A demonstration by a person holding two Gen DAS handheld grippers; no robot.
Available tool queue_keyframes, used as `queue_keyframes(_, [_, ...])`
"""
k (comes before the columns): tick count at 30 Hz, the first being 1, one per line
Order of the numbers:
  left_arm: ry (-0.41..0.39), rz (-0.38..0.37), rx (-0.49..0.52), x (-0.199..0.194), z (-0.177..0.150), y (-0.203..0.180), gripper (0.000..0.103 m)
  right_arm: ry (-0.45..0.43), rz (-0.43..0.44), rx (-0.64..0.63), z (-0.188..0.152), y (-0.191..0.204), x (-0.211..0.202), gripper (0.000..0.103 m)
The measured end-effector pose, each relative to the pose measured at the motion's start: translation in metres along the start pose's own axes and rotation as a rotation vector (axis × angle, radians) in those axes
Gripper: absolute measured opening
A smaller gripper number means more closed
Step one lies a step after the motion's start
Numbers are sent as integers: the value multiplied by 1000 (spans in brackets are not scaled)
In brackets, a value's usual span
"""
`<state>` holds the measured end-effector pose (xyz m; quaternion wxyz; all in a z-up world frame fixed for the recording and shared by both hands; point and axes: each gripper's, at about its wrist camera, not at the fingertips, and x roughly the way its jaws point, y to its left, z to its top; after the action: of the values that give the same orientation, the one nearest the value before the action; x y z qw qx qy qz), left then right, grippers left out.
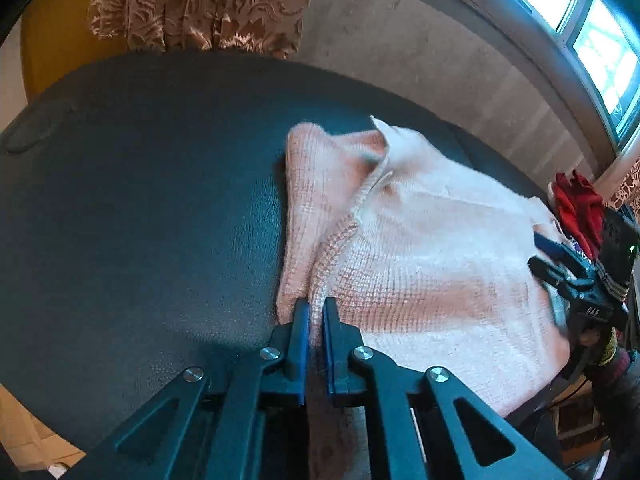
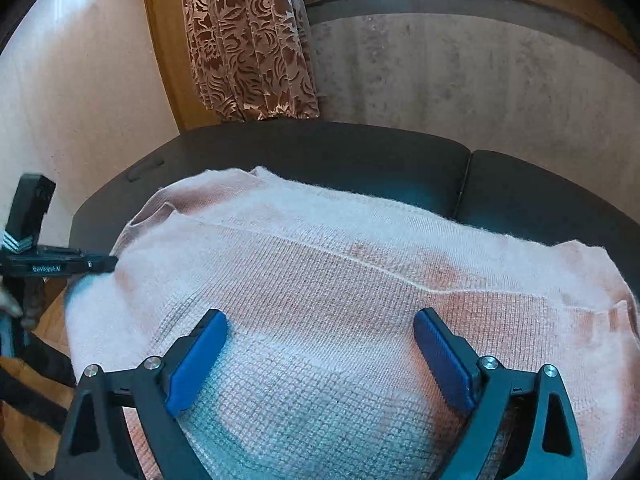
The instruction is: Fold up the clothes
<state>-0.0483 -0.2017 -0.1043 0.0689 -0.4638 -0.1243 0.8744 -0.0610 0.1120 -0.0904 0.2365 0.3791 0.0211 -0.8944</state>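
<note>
**Left claw clamped on sweater edge; right claw spread above the knit**

The pink knitted sweater [image 1: 420, 248] lay on the black padded worktop [image 1: 140, 220], filling the centre and right of the left wrist view and nearly all the lower half of the right wrist view. Its left side was doubled over in a loose fold, with a ribbed hem running down toward the lower centre of the frame.

The left claw [image 1: 316, 312] was clenched on that ribbed edge at the lower centre of its view, the blue pads [image 1: 301, 332] pressed close with a strip of knit pinched between them. In my judgement the grip sat on the hem so that the edge could be carried across the garment as a fold. The claw pointed steeply down at the worktop.

The right claw [image 2: 320, 332] stood released, its blue pads wide apart in the lower part of its view, with the fabric below them and nothing gripped. Whether the pad tips touched the knit could not be determined. It was angled down over the body of the sweater, probably placed to take the near edge or to steady the cloth. It appeared also at the right edge of the left wrist view, beside the sweater's margin.

A red garment [image 1: 576, 204] lay at the right edge of that view, beyond the sweater. A patterned curtain [image 2: 248, 40] hung behind the worktop.
</note>
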Motion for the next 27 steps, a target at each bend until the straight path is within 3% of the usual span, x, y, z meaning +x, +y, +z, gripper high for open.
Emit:
queue_keyframes(5, [-126, -5, 50, -18, 27, -27, 18, 6, -6, -7, 1, 1, 2, 97])
queue_keyframes(8, [-133, -57, 99, -4, 38, -50, 19, 10, -4, -8, 1, 1, 3, 98])
queue_keyframes(12, [-98, 61, 165, 36, 33, -59, 20, 6, 21, 15, 1, -3, 1, 99])
queue_keyframes(15, [-131, 30, 85, 52, 24, -35, 20, -8, 71, 64, 1, -12, -2, 99])
queue_keyframes(17, [-123, 39, 74, 51, 26, -30, 19, -25, 111, 134, 2, -19, -4, 99])
queue_keyframes(21, [-121, 159, 231, 49, 18, -43, 20, -27, 110, 152, 1, -3, -4, 103])
queue_keyframes(25, [-82, 140, 187, 47, 28, -34, 20, -33, 92, 112, -4, 18, -6, 103])
queue_keyframes(27, [-75, 198, 188, 41, 34, -40, 21, -38, 109, 139, -4, 15, -15, 103])
